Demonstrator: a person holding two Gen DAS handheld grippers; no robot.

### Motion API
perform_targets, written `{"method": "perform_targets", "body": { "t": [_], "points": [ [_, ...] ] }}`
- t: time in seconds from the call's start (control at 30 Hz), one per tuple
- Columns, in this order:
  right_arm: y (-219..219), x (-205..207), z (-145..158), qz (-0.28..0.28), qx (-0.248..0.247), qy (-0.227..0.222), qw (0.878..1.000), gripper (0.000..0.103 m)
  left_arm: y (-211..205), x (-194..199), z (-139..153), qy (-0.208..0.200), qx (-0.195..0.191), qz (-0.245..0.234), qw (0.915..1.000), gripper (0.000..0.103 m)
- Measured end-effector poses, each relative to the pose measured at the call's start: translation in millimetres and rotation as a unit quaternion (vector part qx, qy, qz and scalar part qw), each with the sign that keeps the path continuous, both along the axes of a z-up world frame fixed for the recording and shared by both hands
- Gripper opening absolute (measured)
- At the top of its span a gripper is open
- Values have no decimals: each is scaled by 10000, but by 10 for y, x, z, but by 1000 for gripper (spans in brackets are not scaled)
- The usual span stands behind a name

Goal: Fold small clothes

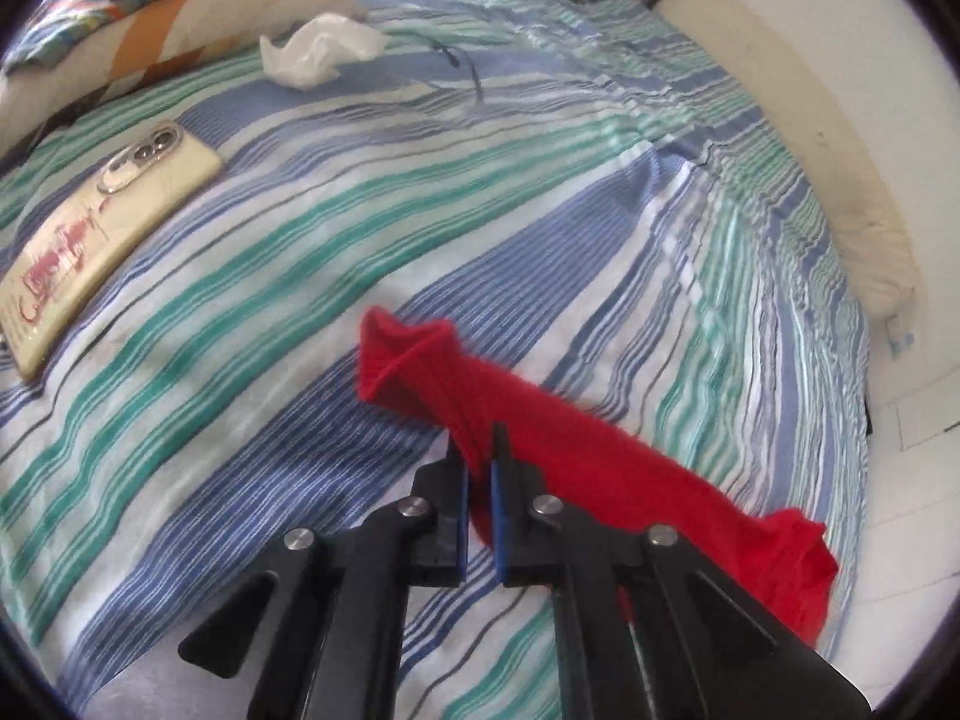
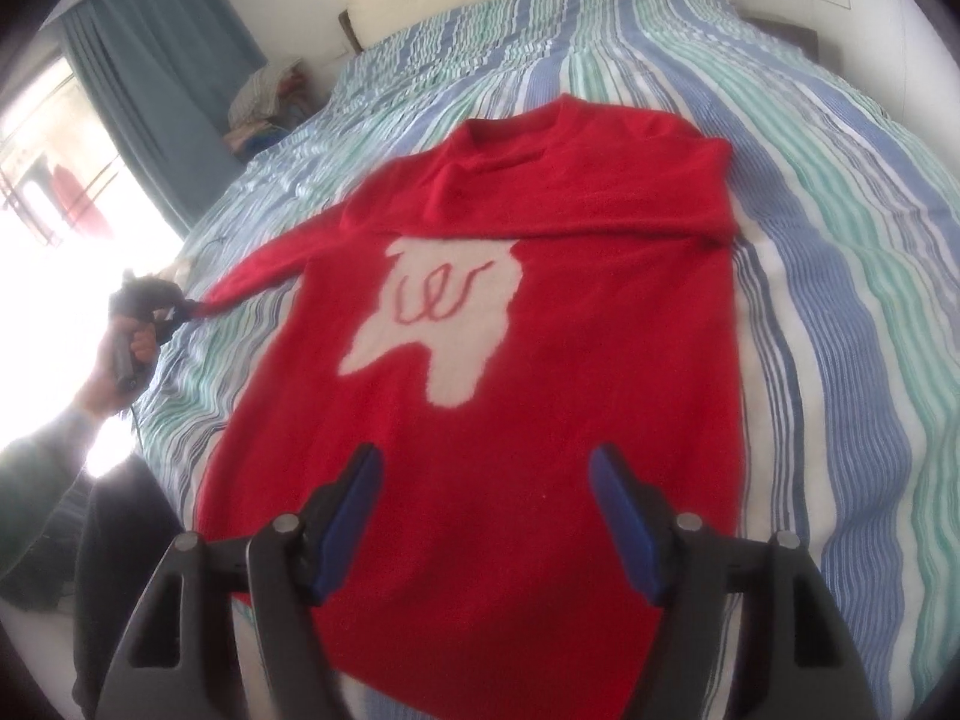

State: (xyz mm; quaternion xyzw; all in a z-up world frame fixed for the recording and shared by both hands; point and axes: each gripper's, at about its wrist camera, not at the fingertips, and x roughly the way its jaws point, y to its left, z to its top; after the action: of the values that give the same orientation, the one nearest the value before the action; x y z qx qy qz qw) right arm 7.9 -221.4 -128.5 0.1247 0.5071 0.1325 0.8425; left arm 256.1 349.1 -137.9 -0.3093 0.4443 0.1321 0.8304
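Note:
A small red sweater [image 2: 510, 420] with a white patch and a red "W" [image 2: 438, 312] lies flat, front up, on the striped bed. Its right sleeve is folded across the chest [image 2: 630, 210]. Its left sleeve [image 2: 258, 276] stretches out to the left. My left gripper [image 1: 480, 450] is shut on that sleeve [image 1: 540, 420] near the cuff [image 1: 402, 354] and holds it just above the sheet; it also shows in the right wrist view [image 2: 174, 309]. My right gripper [image 2: 486, 480] is open and empty above the sweater's lower part.
The striped sheet [image 1: 300, 240] covers the bed. A phone in a cream case [image 1: 102, 228], a crumpled white tissue [image 1: 318, 48] and a patterned pillow [image 1: 168, 18] lie on the left side. A blue curtain [image 2: 156, 60] and bright window are at left.

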Motion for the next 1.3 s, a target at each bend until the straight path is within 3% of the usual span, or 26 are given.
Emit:
{"method": "perform_targets", "body": {
  "t": [0.07,0.17,0.27,0.37,0.47,0.53,0.57,0.6,0.63,0.67,0.77,0.83,0.87,1.0,1.03,1.1,1.17,1.2,1.3],
  "points": [
    [-24,-34,60,-10,-28,-131,9999,71,-329,23,382,-295,425,-483,9975,4],
    [-71,-115,122,-52,-76,-319,9994,71,-1056,110,962,-834,700,-1416,9839,4],
    [-121,-162,152,-96,-131,-438,9989,71,-1966,195,1391,-1311,833,-2415,9579,4],
    [-206,-218,148,-206,-151,-484,9985,71,-2861,230,1582,-1584,779,-3301,9273,4],
    [-338,-291,138,-416,-74,-486,9979,71,-3618,206,1491,-1538,742,-3924,9038,5],
    [-416,-341,133,-523,-109,-507,9973,71,-3993,188,1294,-1354,867,-4084,8985,10],
    [-451,-366,130,-568,-153,-522,9969,71,-4134,181,1163,-1233,855,-4152,8973,25],
    [-488,-391,121,-615,-187,-530,9965,71,-4260,168,1022,-1088,799,-4281,8936,53],
    [-528,-410,107,-671,-195,-519,9962,71,-4355,121,890,-953,786,-4395,8897,64],
    [-575,-420,92,-742,-177,-492,9959,71,-4424,41,773,-864,801,-4494,8855,73],
    [-742,-425,78,-1007,-132,-422,9939,71,-4405,-151,529,-561,718,-4791,8730,73],
    [-842,-389,106,-1128,-185,-410,9926,71,-4192,-280,463,-495,783,-4714,8770,74],
    [-879,-345,124,-1140,-233,-385,9925,71,-4015,-310,430,-461,866,-4570,8840,77],
    [-908,70,189,-819,-226,-265,9960,71,-3243,-68,286,-216,1321,-3342,9329,82],
    [-866,246,198,-670,-182,-209,9974,71,-3092,19,223,-118,1486,-3047,9407,82],
    [-791,635,200,-480,101,-93,9988,71,-2932,233,-41,376,1783,-2840,9414,81],
    [-673,1006,199,-386,171,-141,9990,71,-2854,329,-379,950,2094,-2806,9319,79],
    [-581,1184,188,-267,99,-153,9995,71,-2796,317,-493,1002,2027,-2814,9326,82],
    [-321,1603,96,81,50,-139,9999,70,-2680,145,-456,777,2004,-2605,9412,93]
  ]
}}
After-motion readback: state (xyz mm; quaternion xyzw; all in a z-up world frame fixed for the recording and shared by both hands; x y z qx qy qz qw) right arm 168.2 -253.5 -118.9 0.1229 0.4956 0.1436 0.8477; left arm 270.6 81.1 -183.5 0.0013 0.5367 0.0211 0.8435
